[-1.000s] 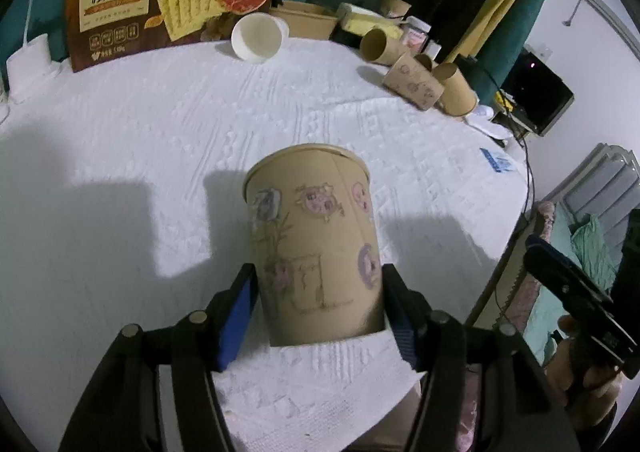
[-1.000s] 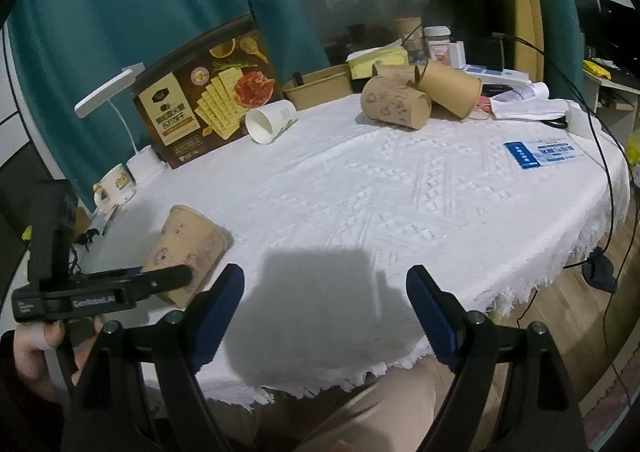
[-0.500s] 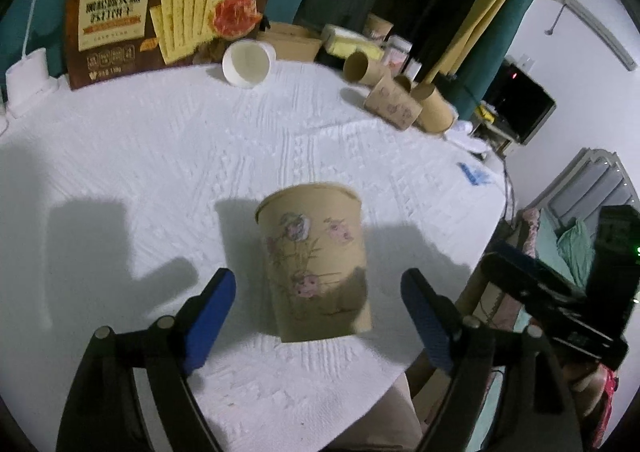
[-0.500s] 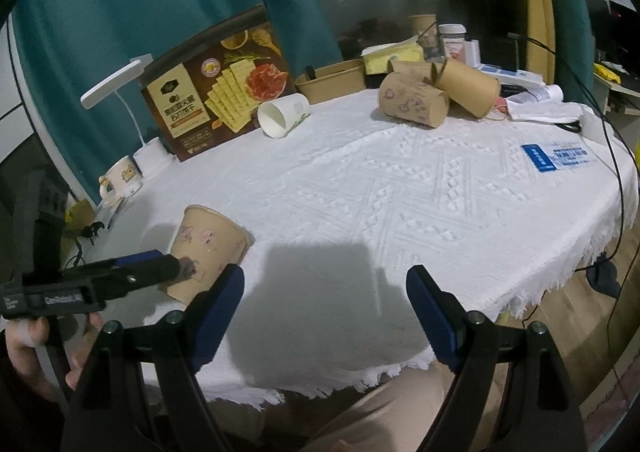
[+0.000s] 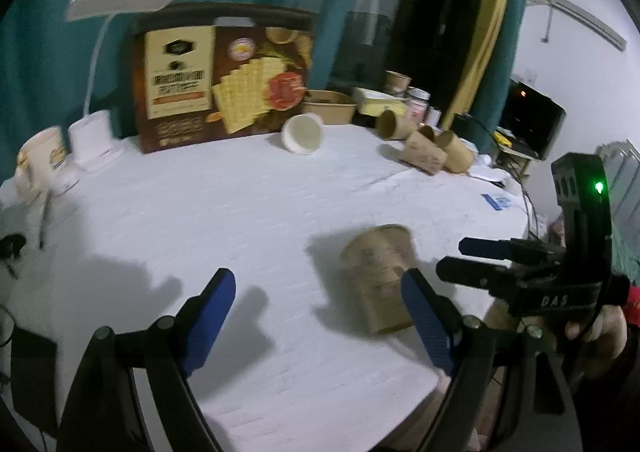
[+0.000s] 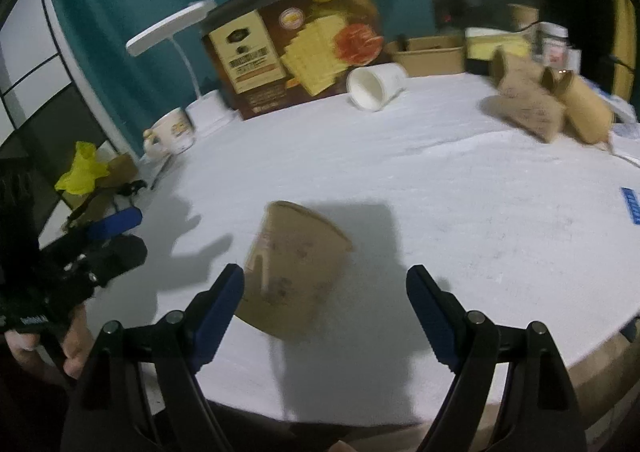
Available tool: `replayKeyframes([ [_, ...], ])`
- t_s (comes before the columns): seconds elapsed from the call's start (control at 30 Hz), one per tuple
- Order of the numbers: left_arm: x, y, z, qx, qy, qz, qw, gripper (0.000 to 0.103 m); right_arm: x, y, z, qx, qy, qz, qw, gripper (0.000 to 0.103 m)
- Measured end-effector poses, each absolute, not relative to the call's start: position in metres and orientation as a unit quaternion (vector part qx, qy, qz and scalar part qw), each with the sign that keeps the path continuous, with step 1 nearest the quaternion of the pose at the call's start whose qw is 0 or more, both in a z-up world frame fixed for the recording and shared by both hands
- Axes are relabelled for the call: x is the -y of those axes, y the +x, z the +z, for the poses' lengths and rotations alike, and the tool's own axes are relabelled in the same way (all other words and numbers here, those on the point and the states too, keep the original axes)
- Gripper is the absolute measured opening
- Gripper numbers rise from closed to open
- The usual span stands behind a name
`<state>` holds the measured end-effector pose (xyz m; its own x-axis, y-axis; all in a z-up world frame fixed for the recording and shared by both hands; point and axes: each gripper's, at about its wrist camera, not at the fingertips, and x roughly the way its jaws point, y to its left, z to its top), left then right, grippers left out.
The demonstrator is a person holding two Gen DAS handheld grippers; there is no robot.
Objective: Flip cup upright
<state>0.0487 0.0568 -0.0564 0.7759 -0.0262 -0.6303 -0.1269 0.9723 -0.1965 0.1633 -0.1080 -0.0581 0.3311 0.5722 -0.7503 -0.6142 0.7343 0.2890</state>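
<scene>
A brown paper cup point(image 5: 380, 280) with printed drawings stands upright on the white tablecloth near the table's front edge; it also shows in the right wrist view point(image 6: 294, 268). My left gripper point(image 5: 316, 288) is open and empty, pulled back, with the cup beside its right finger. My right gripper point(image 6: 324, 284) is open and empty, with the cup just ahead of its left finger and not touching it. Both views are blurred by motion.
A white cup point(image 5: 303, 133) lies on its side at the back by a cracker box point(image 5: 222, 72). Several brown cups point(image 5: 426, 150) lie at the back right. A desk lamp point(image 5: 116, 0) and mug point(image 6: 172, 132) stand at the left. The table edge point(image 5: 420, 400) is close.
My left gripper let go of the cup, opened wide, and drew back to the left. The cup stays standing. My right gripper has swung in toward the cup.
</scene>
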Motion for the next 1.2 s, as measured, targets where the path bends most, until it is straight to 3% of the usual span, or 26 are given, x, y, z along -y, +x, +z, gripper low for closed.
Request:
replayKeyframes([
  [0.3, -0.097, 0.038, -0.076, -0.345, -0.125, 0.045, 0.929, 0.085, 0.078, 0.188, -0.066, -0.493, -0.002, 0.344, 0.799, 0.081],
  [0.63, -0.123, 0.033, -0.084, -0.334, -0.154, 0.045, 0.929, 0.085, 0.079, 0.219, -0.097, -0.576, 0.095, 0.318, 0.748, 0.081],
  [1.0, -0.144, 0.033, -0.094, -0.345, -0.154, 0.068, 0.924, 0.085, 0.054, 0.217, -0.108, -0.582, 0.054, 0.322, 0.745, 0.081],
  [1.07, -0.146, 0.033, -0.096, -0.347, -0.157, 0.069, 0.922, 0.085, 0.050, 0.215, -0.106, -0.577, 0.042, 0.330, 0.746, 0.074],
  [1.1, -0.146, 0.033, -0.097, -0.348, -0.157, 0.069, 0.922, 0.085, 0.049, 0.214, -0.104, -0.574, 0.039, 0.333, 0.747, 0.065],
  [1.2, -0.145, 0.033, -0.099, -0.351, -0.157, 0.071, 0.920, 0.085, 0.045, 0.213, -0.101, -0.566, 0.028, 0.342, 0.749, 0.064],
])
